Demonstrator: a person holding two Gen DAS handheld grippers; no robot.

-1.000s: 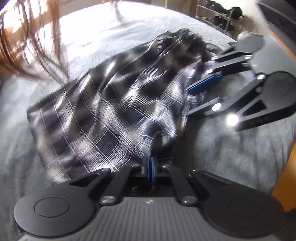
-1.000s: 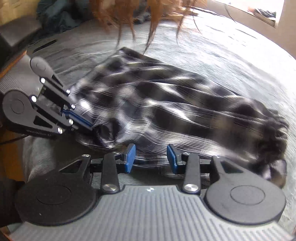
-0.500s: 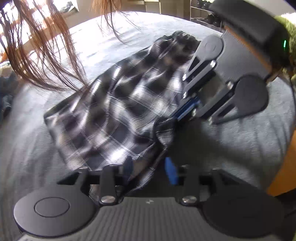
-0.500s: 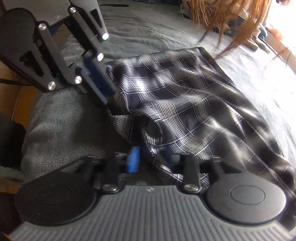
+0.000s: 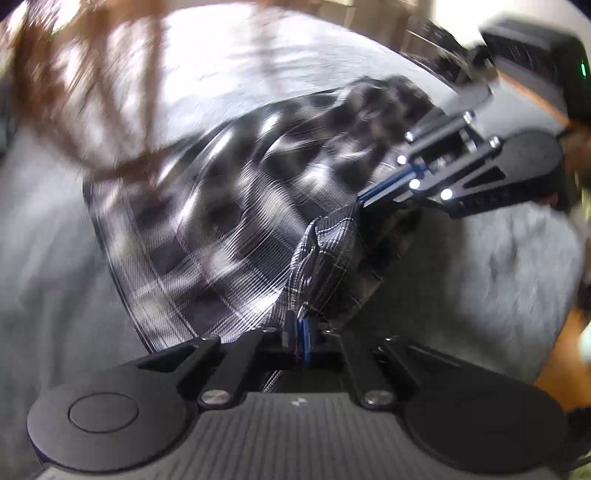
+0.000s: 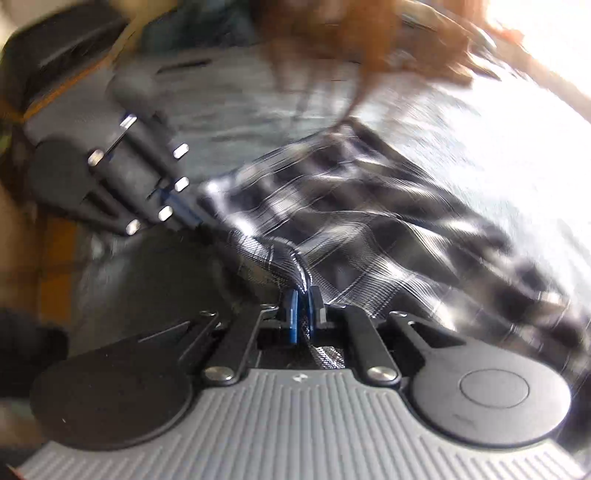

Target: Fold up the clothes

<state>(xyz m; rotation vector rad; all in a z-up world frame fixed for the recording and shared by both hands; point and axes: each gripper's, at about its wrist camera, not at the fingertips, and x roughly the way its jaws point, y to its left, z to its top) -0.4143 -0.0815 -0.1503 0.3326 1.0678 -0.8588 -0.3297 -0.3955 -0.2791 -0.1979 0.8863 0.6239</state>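
Left wrist: left gripper (image 5: 297,328) has just closed, pinching a bunched edge of the plaid garment (image 5: 221,206), which lies on the grey bed cover (image 5: 480,277), long axis running up-right. Right wrist: right gripper (image 6: 304,310) clamped tight on the same near edge; garment stretches away rightward.

Black-and-white plaid garment (image 5: 229,221) on grey blanket (image 5: 480,280).

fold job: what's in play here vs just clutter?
In play:
- plaid garment
- left tool, shut on its hem
- right tool, shut on its hem

Just around:
- grey bedcover underneath
- hanging hair
- blurred shelf
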